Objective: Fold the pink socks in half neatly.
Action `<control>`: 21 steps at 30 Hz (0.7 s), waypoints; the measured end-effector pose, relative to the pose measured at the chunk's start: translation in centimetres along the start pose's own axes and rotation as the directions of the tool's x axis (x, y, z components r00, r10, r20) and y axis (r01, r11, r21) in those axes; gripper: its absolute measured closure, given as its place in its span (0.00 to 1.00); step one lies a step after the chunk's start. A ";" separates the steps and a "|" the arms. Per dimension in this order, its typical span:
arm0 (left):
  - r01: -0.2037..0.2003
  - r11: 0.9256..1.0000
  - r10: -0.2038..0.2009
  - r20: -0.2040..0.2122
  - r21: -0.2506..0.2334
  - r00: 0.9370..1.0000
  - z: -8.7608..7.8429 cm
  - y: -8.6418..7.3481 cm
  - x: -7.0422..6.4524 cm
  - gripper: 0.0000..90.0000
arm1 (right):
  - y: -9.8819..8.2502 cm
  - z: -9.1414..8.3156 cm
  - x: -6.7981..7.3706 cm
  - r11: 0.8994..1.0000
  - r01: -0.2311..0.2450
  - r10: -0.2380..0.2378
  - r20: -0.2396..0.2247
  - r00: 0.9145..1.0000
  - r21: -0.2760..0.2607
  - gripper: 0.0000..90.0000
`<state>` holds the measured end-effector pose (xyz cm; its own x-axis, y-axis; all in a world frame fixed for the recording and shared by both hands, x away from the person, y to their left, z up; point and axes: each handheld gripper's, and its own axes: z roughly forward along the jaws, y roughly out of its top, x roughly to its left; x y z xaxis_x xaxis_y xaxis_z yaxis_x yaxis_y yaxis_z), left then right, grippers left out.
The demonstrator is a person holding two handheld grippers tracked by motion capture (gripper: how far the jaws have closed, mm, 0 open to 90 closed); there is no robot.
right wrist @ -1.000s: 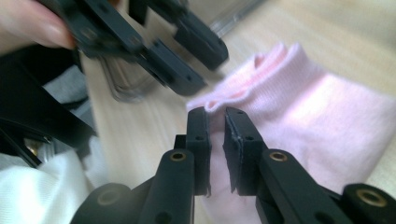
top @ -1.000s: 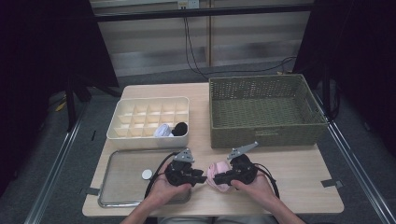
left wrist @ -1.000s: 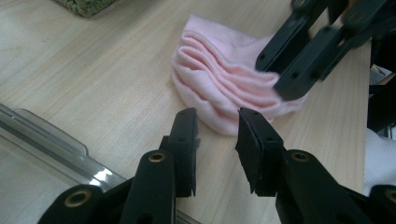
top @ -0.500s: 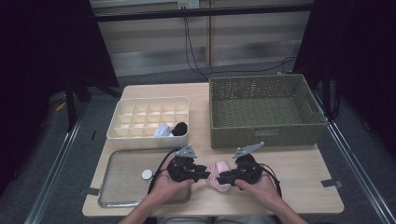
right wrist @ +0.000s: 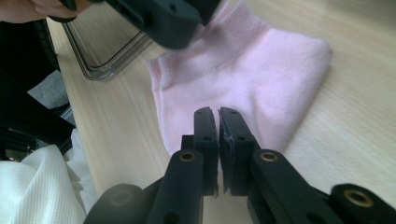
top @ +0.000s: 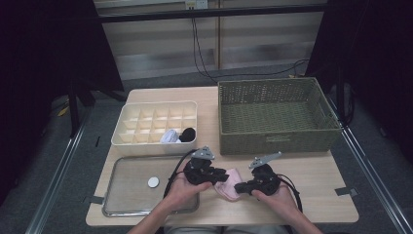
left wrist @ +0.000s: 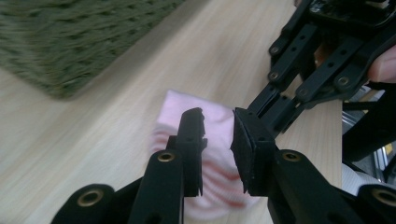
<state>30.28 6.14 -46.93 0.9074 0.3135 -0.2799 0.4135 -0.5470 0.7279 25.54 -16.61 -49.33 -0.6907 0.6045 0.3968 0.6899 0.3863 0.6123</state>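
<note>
Since the earlier frame we note the left gripper [top: 220, 175] drawn slightly upward over the near edge of the pink sock [top: 229, 184], its jaws having just been closing, while the right gripper [top: 241, 188] sits about where it was, its jaws likewise having just been closing.

Going left to right across the table [top: 321, 187]: a clear tray [top: 122, 207] holds one white disc [top: 153, 182]; behind it stands a white divided organiser [top: 156, 125] with a white item and a black one in its near compartments. The sock lies folded on the bare wood between the two grippers, in front of the green wicker basket [top: 277, 113].

In the left gripper view, the left gripper [left wrist: 218, 135] stands with a modest gap between its pads, the sock [left wrist: 210, 163] beneath and behind them; we cannot confirm any fabric pinched. In the right gripper view, the right gripper [right wrist: 218, 122] has its jaws all but together at the sock's [right wrist: 243, 74] near edge (whether a fold of cloth is caught between the pads we cannot tell).

We judge the step to be folding or rolling the sock. To do it well, the right should anchor one edge firmly while the left takes a full layer, not a single thread, and lifts low and evenly so the fold does not spring apart.
</note>
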 end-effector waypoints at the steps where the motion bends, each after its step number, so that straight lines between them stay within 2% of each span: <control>1: 0.003 1.000 -0.003 0.000 -0.003 1.000 0.3 0.0 0.0 0.81 | 0.0 0.2 0.0 1.000 -0.001 0.001 -0.005 1.000 0.006 0.98; 3: 0.007 1.000 -0.007 0.010 0.004 1.000 0.8 0.0 0.0 0.82 | -0.1 0.6 0.1 1.000 0.001 -0.001 -0.015 1.000 0.012 0.99; 5: 0.004 1.000 -0.004 0.003 0.022 1.000 1.1 -0.2 0.2 0.82 | -0.1 0.6 0.2 1.000 0.000 0.000 -0.015 1.000 0.016 0.99; 7: 0.019 1.000 -0.019 0.010 0.024 1.000 1.4 -0.6 0.4 0.82 | -0.3 0.6 0.2 1.000 -0.002 0.002 -0.018 1.000 0.013 0.99; 8: 0.011 0.999 -0.011 0.004 0.039 1.000 1.6 -0.7 0.4 0.82 | -0.3 0.6 0.3 1.000 0.000 0.001 -0.019 1.000 0.014 0.99; 10: 0.013 0.999 -0.014 0.012 0.038 1.000 2.1 -1.1 0.4 0.81 | -0.4 0.6 0.4 0.999 0.019 -0.018 -0.026 1.000 0.028 1.00; 11: -0.004 0.998 0.003 0.010 0.064 1.000 2.2 -1.2 0.2 0.80 | -0.5 0.6 0.6 0.999 0.026 -0.025 -0.027 0.999 0.033 1.00; 12: -0.014 0.998 0.014 0.002 0.068 1.000 2.3 -1.1 0.1 0.80 | -0.4 0.5 0.6 0.999 0.027 -0.026 -0.031 0.999 0.031 1.00; 15: -0.016 0.996 0.015 0.012 0.087 1.000 2.2 -1.1 0.4 0.80 | -0.2 -0.3 0.6 1.000 0.030 -0.030 -0.037 0.999 0.003 1.00; 16: -0.004 0.998 0.003 0.020 0.070 1.000 2.3 -1.3 0.5 0.80 | -0.2 -0.7 0.5 1.000 0.027 -0.027 -0.038 0.999 -0.014 1.00; 17: -0.001 0.997 -0.001 0.017 0.083 1.000 2.2 -1.2 0.5 0.81 | -0.1 -1.1 0.3 0.999 0.020 -0.021 -0.032 0.999 -0.026 0.99; 18: 0.003 0.997 -0.004 0.018 0.076 1.000 2.3 -1.2 0.5 0.82 | -0.1 -1.4 0.1 0.999 0.012 -0.013 -0.026 1.000 -0.040 0.98; 20: -0.011 0.996 0.011 0.002 0.085 1.000 2.3 -1.2 0.5 0.82 | 0.0 -1.9 -0.3 0.999 0.001 -0.002 -0.014 1.000 -0.051 0.97; 21: -0.010 0.997 0.010 0.009 0.080 1.000 2.4 -1.2 0.5 0.82 | 0.0 -2.1 -0.5 0.999 -0.005 0.004 -0.006 1.000 -0.054 0.97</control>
<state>30.37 5.11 -49.46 0.9120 0.3010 -0.2786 0.4087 -0.6106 0.6783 25.45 -18.35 -48.12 -0.6890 0.6018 0.4039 0.6803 0.3450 0.6467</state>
